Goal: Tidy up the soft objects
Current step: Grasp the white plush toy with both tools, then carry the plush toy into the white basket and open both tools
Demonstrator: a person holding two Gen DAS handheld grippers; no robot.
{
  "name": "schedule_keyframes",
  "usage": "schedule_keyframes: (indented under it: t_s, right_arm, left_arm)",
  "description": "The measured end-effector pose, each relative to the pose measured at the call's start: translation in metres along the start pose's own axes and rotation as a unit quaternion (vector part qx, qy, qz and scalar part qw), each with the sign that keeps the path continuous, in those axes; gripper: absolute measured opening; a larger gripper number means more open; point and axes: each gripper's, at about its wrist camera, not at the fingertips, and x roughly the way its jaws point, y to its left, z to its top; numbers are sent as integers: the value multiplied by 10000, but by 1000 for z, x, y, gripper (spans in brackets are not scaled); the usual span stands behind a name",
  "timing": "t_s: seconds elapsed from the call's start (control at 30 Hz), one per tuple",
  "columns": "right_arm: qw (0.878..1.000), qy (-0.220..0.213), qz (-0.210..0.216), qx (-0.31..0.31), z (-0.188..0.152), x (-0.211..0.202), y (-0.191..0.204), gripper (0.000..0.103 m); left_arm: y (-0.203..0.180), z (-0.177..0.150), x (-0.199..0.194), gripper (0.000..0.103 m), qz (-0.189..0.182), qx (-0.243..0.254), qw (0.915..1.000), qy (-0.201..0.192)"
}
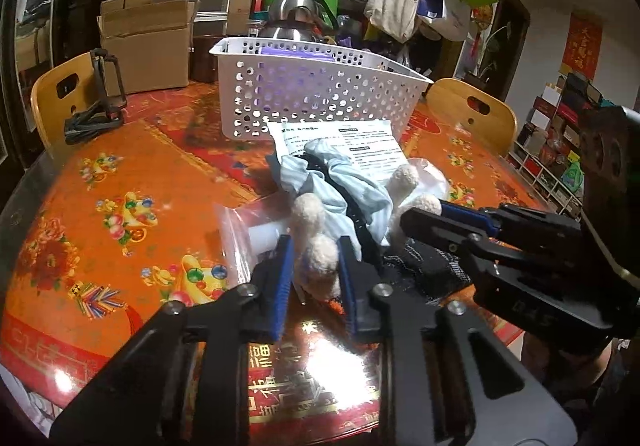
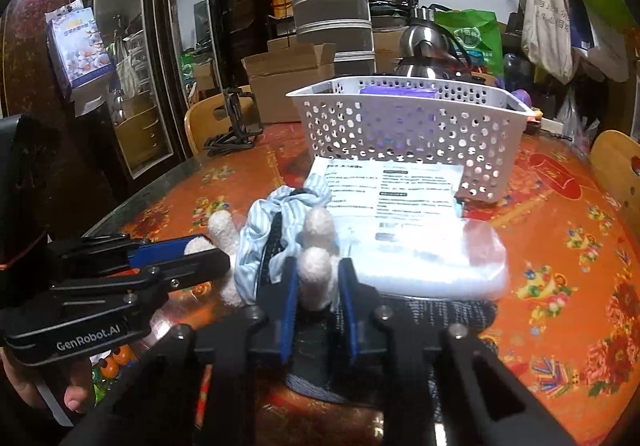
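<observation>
Near front edge of red floral table: plush toy in striped blue cloth. Left gripper clamped on one fuzzy cream limb, right gripper clamped on another. White perforated basket behind toy, toward far edge, printed packet leaning against it.

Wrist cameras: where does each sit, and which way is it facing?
Left wrist: on the left gripper, looking along its fingers at the plush toy and white basket; right gripper enters from right.
Right wrist: on the right gripper, same heading; left gripper and a hand show at left.
Shared: plush toy, white basket, both grippers.
</observation>
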Motion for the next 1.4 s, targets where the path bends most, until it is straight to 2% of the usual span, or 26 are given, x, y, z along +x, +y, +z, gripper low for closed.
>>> schedule_keyframes:
  t_s: [0.23, 0.6, 0.87, 1.1, 1.4]
  right_arm:
    - [9999, -139, 79, -23, 0, -7, 0, 11]
    - [9980, -624, 111, -33, 15, -39, -5, 11]
    - [9954, -952, 56, -40, 41, -61, -17, 11]
    - [9928, -1182, -126, -125, 81, -77, -31, 10]
    - [9921, -1214, -299, -102, 156, -76, -66, 10]
  left_arm:
    - [1, 2, -1, 12, -71, 36, 10000, -17]
    - [-8, 19, -29, 12, -241, 206, 9986, -434]
    - [-24, 45, -44, 12, -373, 392, 9961, -698]
    - [-37, 86, -50, 12, -620, 441, 9936, -836]
    - [-48, 181, -42, 12, -867, 452, 9906, -953]
